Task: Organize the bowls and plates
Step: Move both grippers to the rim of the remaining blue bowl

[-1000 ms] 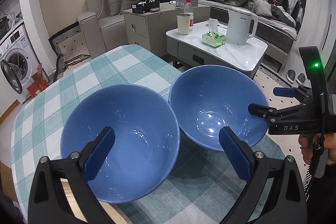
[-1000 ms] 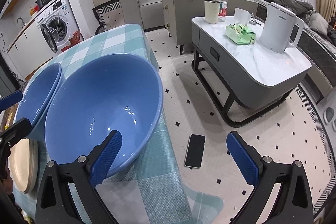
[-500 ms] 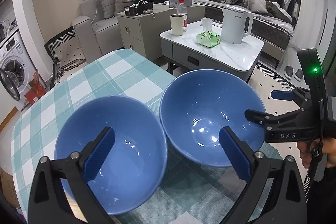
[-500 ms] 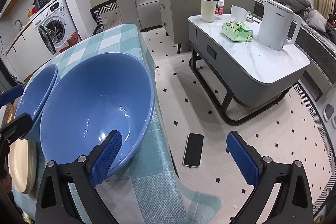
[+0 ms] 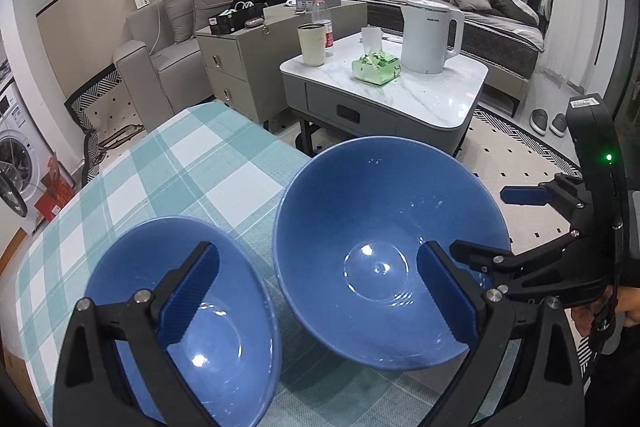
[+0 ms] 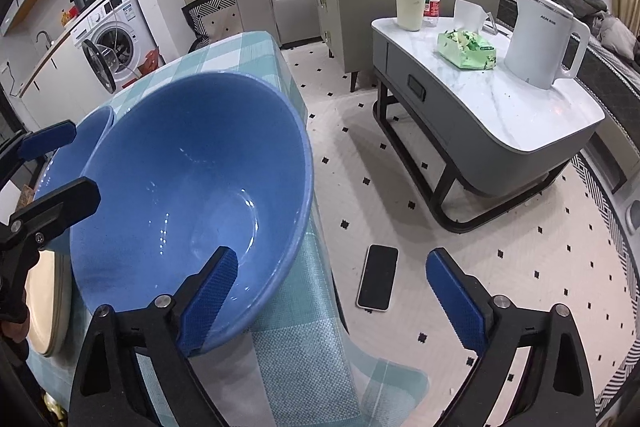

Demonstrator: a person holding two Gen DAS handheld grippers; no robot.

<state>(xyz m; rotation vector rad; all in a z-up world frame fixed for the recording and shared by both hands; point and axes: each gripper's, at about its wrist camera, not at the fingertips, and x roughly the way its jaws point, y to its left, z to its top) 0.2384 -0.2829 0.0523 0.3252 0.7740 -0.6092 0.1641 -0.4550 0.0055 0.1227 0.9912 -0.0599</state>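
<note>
Two blue bowls stood side by side on the checked tablecloth, their rims nearly touching. The left bowl lay under the left gripper, whose jaws were spread wide: the left pad hung over that bowl's inside, while the right pad hung over the near inner wall of the right bowl, so the two adjoining rims sat between the pads, neither pinched. The right gripper had just been narrowing yet remained spread, with the right bowl's rim between its jaws; one pad was inside the bowl near the rim, the other outside over the floor, and no pressing contact was visible. One cream plate lay at the table's near edge beside the bowls. One phone lay on the floor below.
</note>
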